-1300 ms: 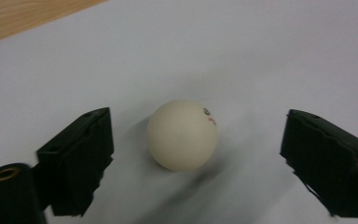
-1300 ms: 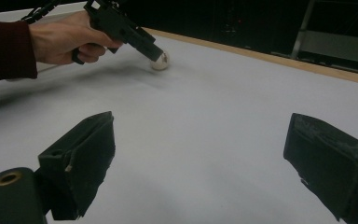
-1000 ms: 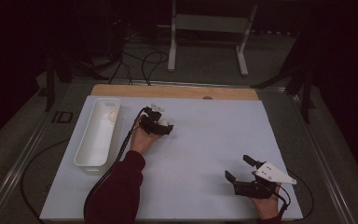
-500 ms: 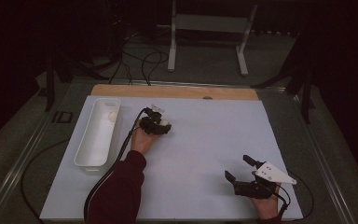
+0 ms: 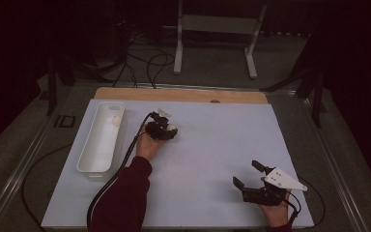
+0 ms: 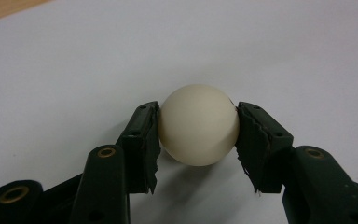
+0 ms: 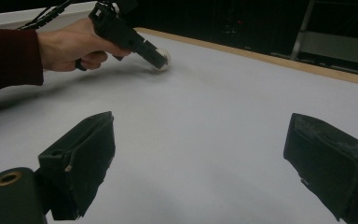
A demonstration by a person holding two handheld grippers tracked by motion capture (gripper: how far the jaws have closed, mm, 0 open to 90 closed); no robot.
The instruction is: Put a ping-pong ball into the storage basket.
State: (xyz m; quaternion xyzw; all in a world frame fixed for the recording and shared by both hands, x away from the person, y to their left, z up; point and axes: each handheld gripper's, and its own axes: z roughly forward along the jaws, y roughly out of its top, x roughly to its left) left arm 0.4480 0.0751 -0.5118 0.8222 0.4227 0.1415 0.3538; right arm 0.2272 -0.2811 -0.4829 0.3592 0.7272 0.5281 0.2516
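Observation:
A cream-white ball (image 6: 199, 125) rests on the white mat, and both pads of my left gripper (image 6: 198, 140) press against its sides. From above, that left gripper (image 5: 166, 130) lies left of the mat's middle, with the ball (image 5: 172, 128) at its tip. My right gripper (image 5: 247, 173) stands open near the front right of the mat. Nothing lies between its wide-apart jaws (image 7: 205, 154). The right gripper view also takes in the left gripper (image 7: 154, 57) and the ball (image 7: 164, 59) farther off.
A long white tray (image 5: 96, 147) lies along the mat's left side, with a small white ball (image 5: 117, 120) at its far end. A wooden strip (image 5: 183, 94) borders the mat's far edge. Cables trail from both grippers, and a metal stand (image 5: 212, 29) is behind the table.
The left hand and its gripper have shifted only very slightly at the ball. The right gripper has stayed where it was, still open.

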